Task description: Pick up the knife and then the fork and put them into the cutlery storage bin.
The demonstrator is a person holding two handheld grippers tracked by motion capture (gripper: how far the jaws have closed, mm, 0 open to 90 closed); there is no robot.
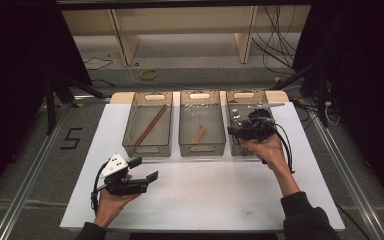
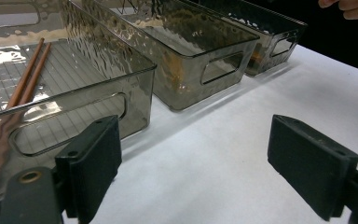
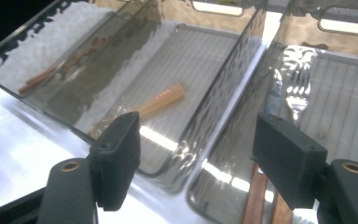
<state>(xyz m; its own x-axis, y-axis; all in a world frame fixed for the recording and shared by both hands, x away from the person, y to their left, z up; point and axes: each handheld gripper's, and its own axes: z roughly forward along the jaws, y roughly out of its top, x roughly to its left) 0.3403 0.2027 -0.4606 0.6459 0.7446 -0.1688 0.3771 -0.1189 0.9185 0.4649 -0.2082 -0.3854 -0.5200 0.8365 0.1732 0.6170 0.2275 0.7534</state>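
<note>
Three smoky clear bins stand side by side on the white table [image 1: 205,190]. The left bin [image 1: 147,150] holds a pair of brown chopsticks [image 1: 150,126] [image 2: 25,79]. A short wooden piece [image 1: 198,134] [image 3: 161,100] lies in the middle bin [image 1: 201,149]. In the right bin [image 1: 245,95] lies a metal fork [image 3: 298,88] with a wooden handle, among other cutlery. My right gripper [image 1: 242,127] [image 3: 198,140] hovers open over that bin's near left corner, with nothing between its jaws. My left gripper [image 1: 145,169] [image 2: 191,144] stands open and empty above the table, in front of the left bin.
Bare white table surface stretches in front of the bins. A cable trails from the right gripper down along the person's forearm [image 1: 285,172]. Beyond the table are a wooden shelf frame [image 1: 125,35], loose cables on the floor, and metal rails at both sides.
</note>
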